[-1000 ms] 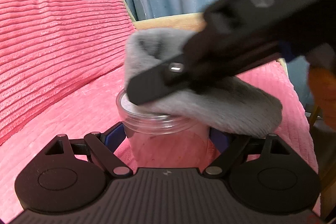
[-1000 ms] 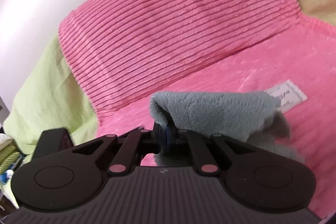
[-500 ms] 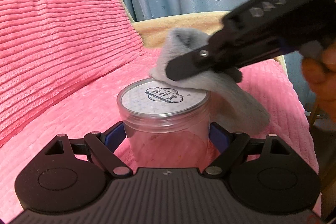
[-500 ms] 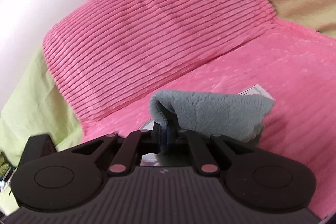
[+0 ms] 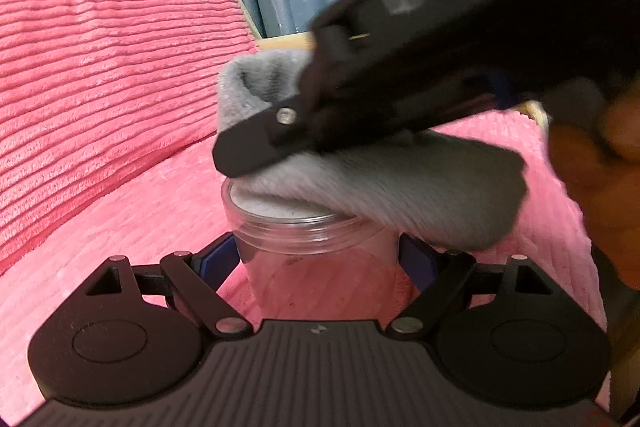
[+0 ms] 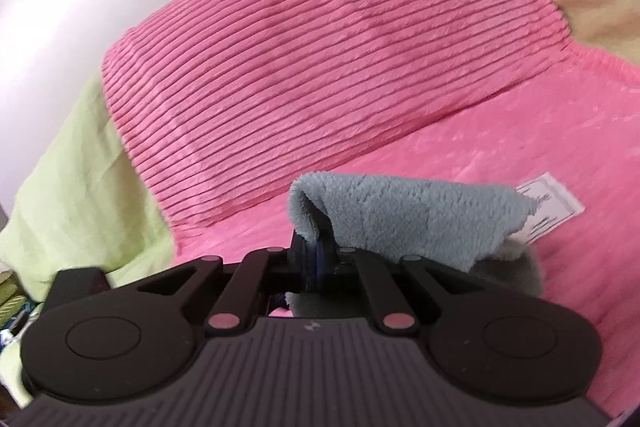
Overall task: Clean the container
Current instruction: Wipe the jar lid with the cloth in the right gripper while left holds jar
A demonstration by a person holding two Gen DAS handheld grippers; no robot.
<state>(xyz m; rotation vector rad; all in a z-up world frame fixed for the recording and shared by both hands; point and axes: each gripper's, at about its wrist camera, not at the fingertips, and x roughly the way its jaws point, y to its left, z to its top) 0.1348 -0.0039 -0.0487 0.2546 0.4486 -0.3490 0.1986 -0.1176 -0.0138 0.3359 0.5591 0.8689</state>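
The left gripper (image 5: 320,259) clamps a clear plastic container (image 5: 316,251) btwn its blue pads (image 5: 218,259), one pad on each side wall just under the lid rim; the jar stands upright on a pink blanket (image 5: 132,227). Right above the left claw's tips, a grey cloth (image 5: 384,183) lies over most of the lid, w/ only the lid's left edge showing. The cloth's far end droops past the jar's right rim, hanging free just above the right pad.

The right gripper (image 6: 316,259) has its jaws shut tight on a fold of the cloth, which bunches up ahead of the tips and to their right. In the left wrist view its black body (image 5: 440,47) slants down from upper right, blurred, w/ a hand (image 5: 592,163) behind it.

Left of the jar the blanket lies bare up to a ribbed pink cushion (image 6: 320,47). Ahead-right of the right claw a white tag (image 6: 552,207) lies on the blanket, partly under the cloth edge.
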